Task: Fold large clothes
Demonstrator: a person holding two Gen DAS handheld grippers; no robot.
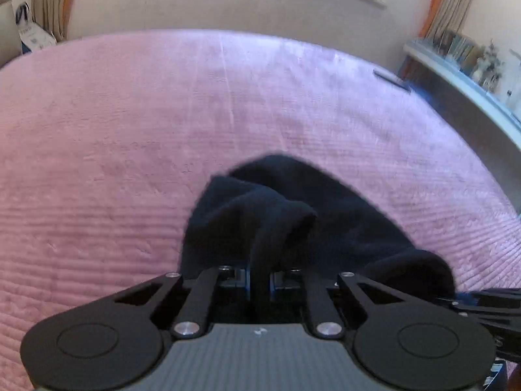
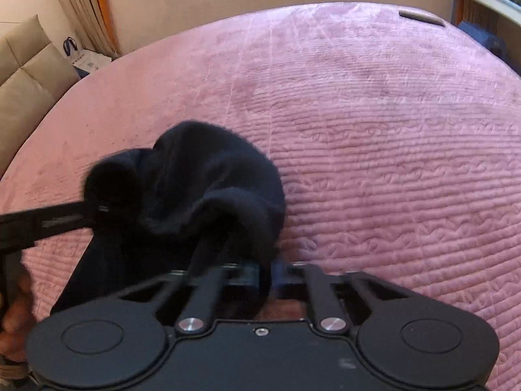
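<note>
Home bedroom: pink quilted bed (image 1: pixel 130 163), curtains (image 1: pixel 456 3), bookshelf (image 1: pixel 469 55).

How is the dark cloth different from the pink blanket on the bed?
The dark cloth is navy-black; the pink blanket is pale pink. The cloth is bunched and lifted, pinched by the left gripper and right gripper; the blanket lies spread flat. The cloth looks plain and fuzzy; the blanket has stitched ridges. Both are soft fabric.

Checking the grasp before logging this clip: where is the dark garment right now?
The dark garment is bunched over the pink bedspread, pinched by both the left gripper and right gripper.
</note>
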